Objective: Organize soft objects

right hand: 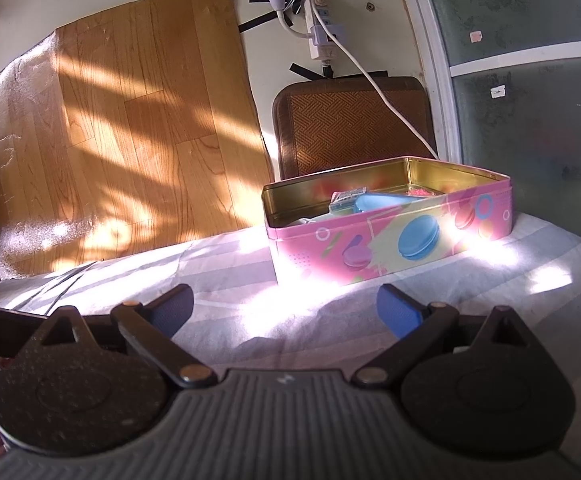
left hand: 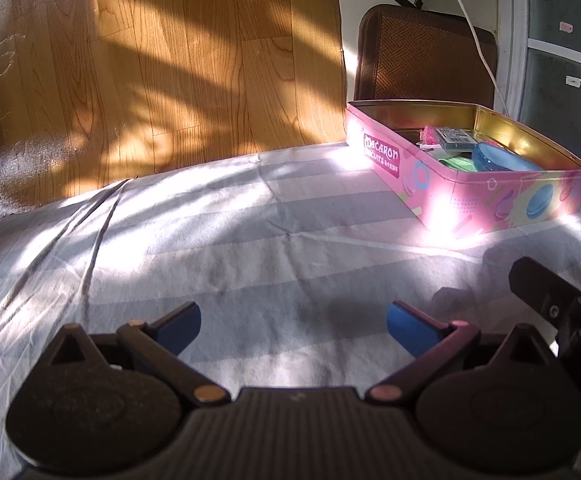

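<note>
Both grippers hover over a striped sheet (left hand: 250, 240), fingers spread wide with nothing between them: the left gripper (left hand: 293, 326) and the right gripper (right hand: 284, 310). Ahead and to the right of the left gripper, directly ahead of the right one, sits a pink macaron tin (right hand: 390, 240), lidless, holding a blue case (left hand: 502, 160) and small items. A brown woven cushion (right hand: 350, 128) stands behind the tin.

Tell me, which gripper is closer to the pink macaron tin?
Probably the right gripper: the pink macaron tin sits just ahead of it. From the left gripper, the tin lies farther, ahead-right.
</note>
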The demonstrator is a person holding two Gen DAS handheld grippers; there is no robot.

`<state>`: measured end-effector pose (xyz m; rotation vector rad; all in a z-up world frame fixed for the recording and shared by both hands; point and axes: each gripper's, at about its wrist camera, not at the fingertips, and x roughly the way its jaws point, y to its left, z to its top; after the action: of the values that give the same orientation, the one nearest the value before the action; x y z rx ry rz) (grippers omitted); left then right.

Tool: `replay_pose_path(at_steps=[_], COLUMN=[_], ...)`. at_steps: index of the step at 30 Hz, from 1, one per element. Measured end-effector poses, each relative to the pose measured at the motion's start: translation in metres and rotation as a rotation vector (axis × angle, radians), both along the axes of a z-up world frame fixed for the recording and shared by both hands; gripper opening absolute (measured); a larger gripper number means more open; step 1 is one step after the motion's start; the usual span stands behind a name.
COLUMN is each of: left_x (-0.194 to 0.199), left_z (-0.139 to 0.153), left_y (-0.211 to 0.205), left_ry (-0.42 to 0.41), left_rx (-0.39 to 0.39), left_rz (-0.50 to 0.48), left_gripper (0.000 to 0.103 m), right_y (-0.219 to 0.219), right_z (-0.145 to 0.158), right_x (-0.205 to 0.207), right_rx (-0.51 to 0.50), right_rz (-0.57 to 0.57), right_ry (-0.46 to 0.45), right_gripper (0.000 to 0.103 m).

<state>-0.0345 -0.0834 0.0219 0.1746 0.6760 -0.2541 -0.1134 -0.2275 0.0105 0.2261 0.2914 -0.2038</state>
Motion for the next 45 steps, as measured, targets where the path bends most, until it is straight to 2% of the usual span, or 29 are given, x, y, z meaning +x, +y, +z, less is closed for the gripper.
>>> replay_pose_path(at_steps=[45], left_x=[0.0008], left_z=[-0.005], left_y=[-0.0006], left_ry=[0.019], left_rx=[0.008], left_rz=[-0.013], left_gripper=[0.103], right_y=[-0.0015], right_z=[-0.001], right_x=[-0.0004], right_rx=[0.005], right_rz=[-0.002], right_ry=[0.0], right_gripper=[0.1])
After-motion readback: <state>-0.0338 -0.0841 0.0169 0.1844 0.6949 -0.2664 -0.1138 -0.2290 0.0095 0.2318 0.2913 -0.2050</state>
